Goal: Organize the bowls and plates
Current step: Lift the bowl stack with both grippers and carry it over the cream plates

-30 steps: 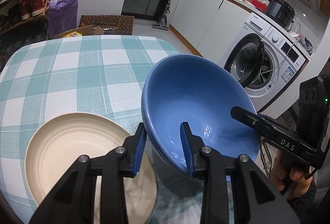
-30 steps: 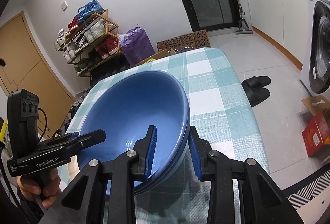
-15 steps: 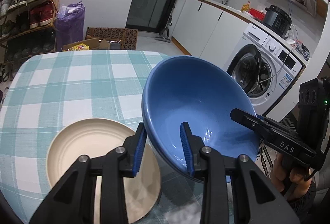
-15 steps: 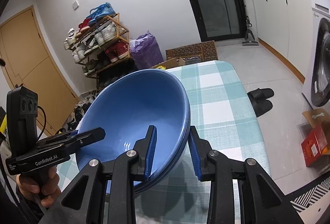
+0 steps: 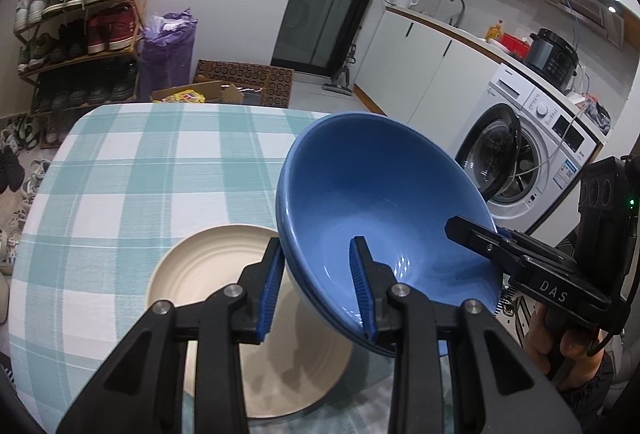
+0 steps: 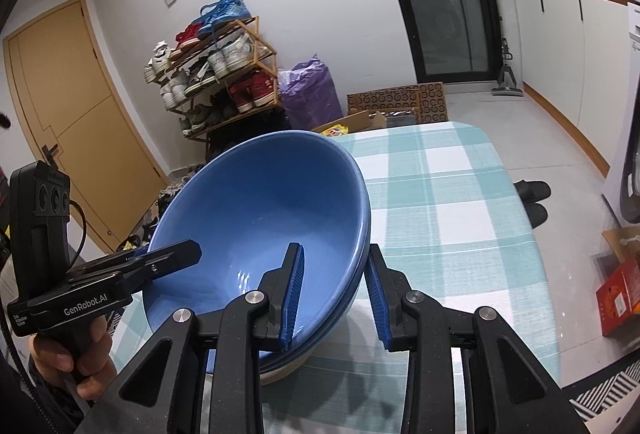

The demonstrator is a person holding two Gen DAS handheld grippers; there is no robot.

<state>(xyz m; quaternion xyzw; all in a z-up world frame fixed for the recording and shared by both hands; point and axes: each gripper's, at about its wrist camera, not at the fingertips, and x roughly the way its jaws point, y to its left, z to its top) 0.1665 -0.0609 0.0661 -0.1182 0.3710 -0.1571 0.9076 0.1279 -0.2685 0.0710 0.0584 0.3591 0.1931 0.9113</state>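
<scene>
- Black-and-blue left gripper (image 5: pixel 316 286): clamped across the near rim of the blue bowls (image 5: pixel 384 202), one pad outside the wall, one inside.
- Right gripper (image 6: pixel 334 294): clamped the same way on the opposite rim, inner pad against the glazed inside, outer pad against the outer wall.
- Blue bowls: nested stack, apparently two or three by the rims stepped at the edge; carried between both grippers, tilted, raised off the checked tablecloth (image 5: pixel 132 170).
- Cream plate (image 5: pixel 208 274): flat on the cloth, directly below and beside the stack's left side, bare.
- Progress, as a judgement: bowls already nested, so gathering seems done; stack not yet set down; likely next either onto the cream plate or to a storage spot; plate itself not yet dealt with.
- Left wrist view only: cream plate, washing machine (image 5: pixel 520 162), counter with kettle and cooker, right gripper's handle and the hand (image 5: pixel 576 350) on it.
- Right wrist view only: stepped outer rims and pale foot of the stack, wooden door (image 6: pixel 80 122), slippers on the floor, the hand (image 6: pixel 80 362) holding the left gripper; plate hidden behind the bowls.
- Both views: shoe rack, purple bag, cardboard beyond the table's far end.
</scene>
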